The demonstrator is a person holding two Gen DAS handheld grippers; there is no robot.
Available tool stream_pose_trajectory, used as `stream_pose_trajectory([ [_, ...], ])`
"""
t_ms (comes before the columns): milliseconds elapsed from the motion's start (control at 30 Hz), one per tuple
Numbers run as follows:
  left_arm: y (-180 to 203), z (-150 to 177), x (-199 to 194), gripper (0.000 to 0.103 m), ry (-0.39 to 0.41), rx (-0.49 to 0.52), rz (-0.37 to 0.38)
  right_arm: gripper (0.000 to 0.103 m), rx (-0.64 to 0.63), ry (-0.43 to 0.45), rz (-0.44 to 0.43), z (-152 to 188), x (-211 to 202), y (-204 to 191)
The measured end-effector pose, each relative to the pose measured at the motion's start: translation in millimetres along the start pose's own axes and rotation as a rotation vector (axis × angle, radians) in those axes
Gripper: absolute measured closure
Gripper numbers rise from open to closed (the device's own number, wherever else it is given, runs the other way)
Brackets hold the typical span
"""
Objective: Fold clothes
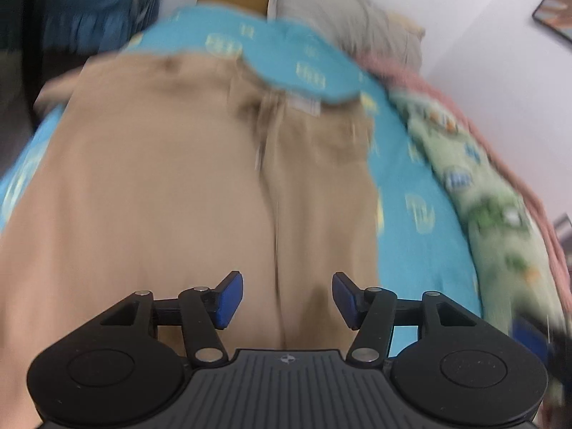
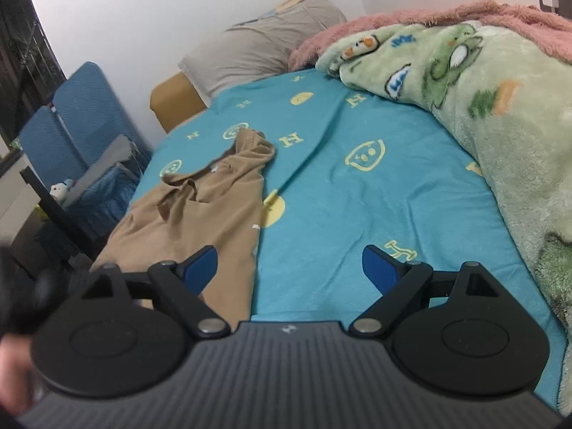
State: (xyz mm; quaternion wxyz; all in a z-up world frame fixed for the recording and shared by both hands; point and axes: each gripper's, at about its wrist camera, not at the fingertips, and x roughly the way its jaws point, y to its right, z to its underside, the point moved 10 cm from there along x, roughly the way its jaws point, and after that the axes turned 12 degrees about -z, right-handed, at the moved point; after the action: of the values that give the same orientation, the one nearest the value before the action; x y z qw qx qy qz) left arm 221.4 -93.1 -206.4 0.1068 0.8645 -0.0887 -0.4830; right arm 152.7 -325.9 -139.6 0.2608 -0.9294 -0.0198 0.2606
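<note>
- The tan garment [image 2: 200, 211] is lying crumpled along the bed's [image 2: 357, 214] left edge.
- The left gripper [image 1: 287, 300] is hovering over it, jaws apart, gripping nothing.
- The right gripper [image 2: 289, 271] is also gaping empty.
- Pinching one layer at the hem is probably wisest.

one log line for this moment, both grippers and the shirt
left gripper: open, above tan shirt | right gripper: open, empty | shirt: loosely laid on blue bedsheet

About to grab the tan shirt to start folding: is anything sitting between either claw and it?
Nothing visible does. The left claw is open right above the tan shirt, and the right claw is open beside its edge, with only bare blue bedsheet between.
</note>
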Motion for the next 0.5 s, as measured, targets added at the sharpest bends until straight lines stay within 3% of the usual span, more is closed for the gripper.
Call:
stream_pose_trajectory([
  [133, -5, 84, -24, 0.044, -0.152, -0.016, 0.022, 0.014, -0.005, 0.028, -0.005, -3, -14, -6],
  [300, -1, 126, -48, 0.048, -0.144, 0.065, 0.017, 0.014, -0.028, 0.043, -0.001, -2, -35, -14],
  [367, 3, 138, -53, 0.058, -0.182, 0.099, 0.038, 0.014, -0.038, 0.041, 0.007, 1, -42, -17],
  [433, 7, 148, -59, 0.095, -0.209, 0.152, 0.057, 0.014, -0.037, 0.041, 0.003, 3, -49, -19],
  [500, 10, 154, -70, 0.102, -0.195, 0.221, 0.044, 0.014, -0.050, 0.041, 0.006, 5, -54, -21],
])
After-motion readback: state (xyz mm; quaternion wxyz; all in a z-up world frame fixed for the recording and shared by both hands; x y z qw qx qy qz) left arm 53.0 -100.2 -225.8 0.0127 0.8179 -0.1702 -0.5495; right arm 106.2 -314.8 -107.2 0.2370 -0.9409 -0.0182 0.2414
